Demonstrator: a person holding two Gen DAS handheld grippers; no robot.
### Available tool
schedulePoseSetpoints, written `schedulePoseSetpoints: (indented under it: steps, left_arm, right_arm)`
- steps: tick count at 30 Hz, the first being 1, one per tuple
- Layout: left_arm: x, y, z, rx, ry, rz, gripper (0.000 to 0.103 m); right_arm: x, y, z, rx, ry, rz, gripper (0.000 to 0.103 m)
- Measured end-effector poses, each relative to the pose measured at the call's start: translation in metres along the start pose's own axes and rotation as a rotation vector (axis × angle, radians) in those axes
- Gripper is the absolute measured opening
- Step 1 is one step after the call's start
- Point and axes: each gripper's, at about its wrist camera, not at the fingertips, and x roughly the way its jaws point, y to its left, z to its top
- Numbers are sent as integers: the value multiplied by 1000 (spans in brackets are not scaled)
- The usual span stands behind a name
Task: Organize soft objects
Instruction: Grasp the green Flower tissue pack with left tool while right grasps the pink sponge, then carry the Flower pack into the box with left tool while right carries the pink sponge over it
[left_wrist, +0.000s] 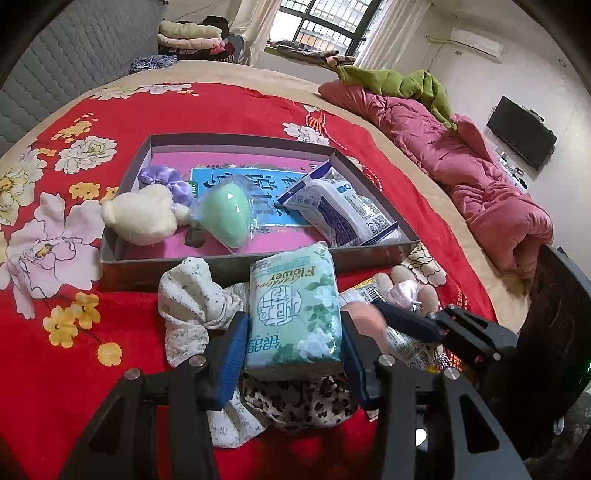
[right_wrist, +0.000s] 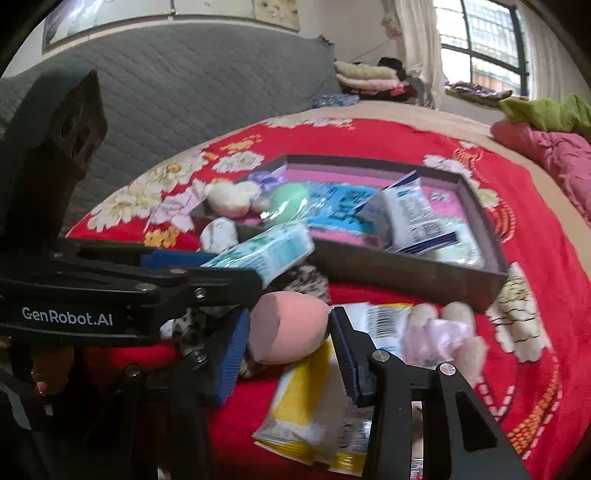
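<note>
My left gripper (left_wrist: 293, 350) is shut on a green "Flower" tissue pack (left_wrist: 295, 306), held above the red bedspread just in front of the grey tray (left_wrist: 229, 267). It also shows in the right wrist view (right_wrist: 266, 251). My right gripper (right_wrist: 286, 341) is shut on a pink egg-shaped sponge (right_wrist: 286, 326). The tray holds a cream plush (left_wrist: 142, 216), a purple scrunchie (left_wrist: 162, 177), a bagged green sponge (left_wrist: 227, 214) and a white-blue tissue pack (left_wrist: 340, 210).
A white floral cloth (left_wrist: 192, 299) and a leopard-print cloth (left_wrist: 299, 402) lie under the left gripper. A yellow-white packet (right_wrist: 314, 398) and a pink-beige plush (right_wrist: 443, 332) lie by the right gripper. A pink quilt (left_wrist: 461, 158) lies at the right.
</note>
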Motion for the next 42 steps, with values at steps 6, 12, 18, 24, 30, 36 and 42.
schedulePoseSetpoints:
  steps: [6,12,18,24,30,36,42]
  left_arm:
    - [-1,-1,1,2,-6,-7,45]
    - [-6,-6,1,19,-21,-19,44]
    - [-19,-9,5,20,-74,-31,44]
    - [-30,-2,12,-3,-124,-21,44]
    - [-38,7,19,-12,-165,15,44]
    - [-45,12,26,1,-205,51,44]
    - [-50,14,35,18,-241,99,44]
  right_arm:
    - [-16,-18,7,42,-54,-60,46]
    - [-25,-34,8,88,-74,-99,46]
    - [-31,-39,11,105,-92,-112,46]
    - [-40,-39,17,110,-120,-122,46]
    - [-50,-33,27,103,-152,-130,46]
    - [-55,-24,37,87,-176,-140,46]
    - [-58,-19,48,71,-197,-160,46]
